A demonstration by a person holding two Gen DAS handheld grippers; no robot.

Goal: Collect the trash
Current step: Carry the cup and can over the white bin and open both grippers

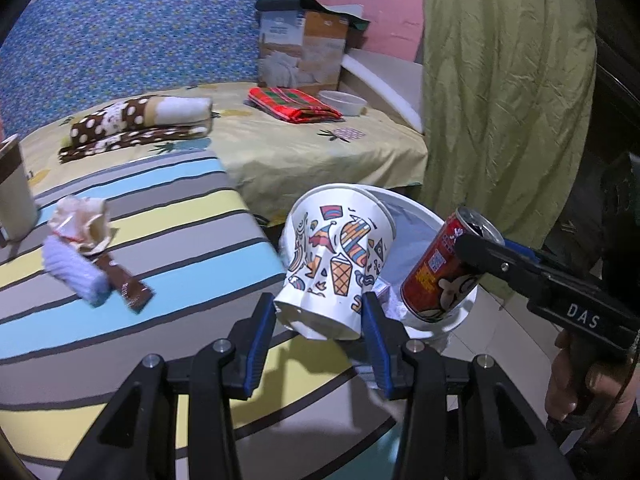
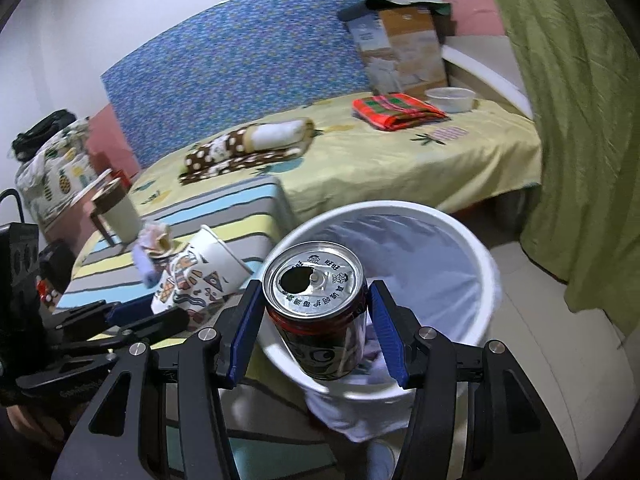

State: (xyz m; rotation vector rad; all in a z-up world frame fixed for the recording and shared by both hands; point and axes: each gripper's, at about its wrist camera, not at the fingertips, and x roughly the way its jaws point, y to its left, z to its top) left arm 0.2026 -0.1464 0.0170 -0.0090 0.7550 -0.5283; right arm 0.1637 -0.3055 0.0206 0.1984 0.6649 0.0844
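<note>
Left fingers [image 1: 320,312] grip a crumpled cup [image 1: 336,256]; right fingers [image 2: 316,320] grip a can [image 2: 320,308] above the bin [image 2: 472,240]. Wrappers [image 1: 88,248] lie on the tabletop [image 1: 160,208].

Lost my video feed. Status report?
Left gripper shut on paper cup. Right gripper shut on red can. Both at white bin; nothing blocking.

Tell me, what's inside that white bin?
The white bin holds a pale plastic liner and little else visible. The red can in the right gripper hides its near bottom.
</note>
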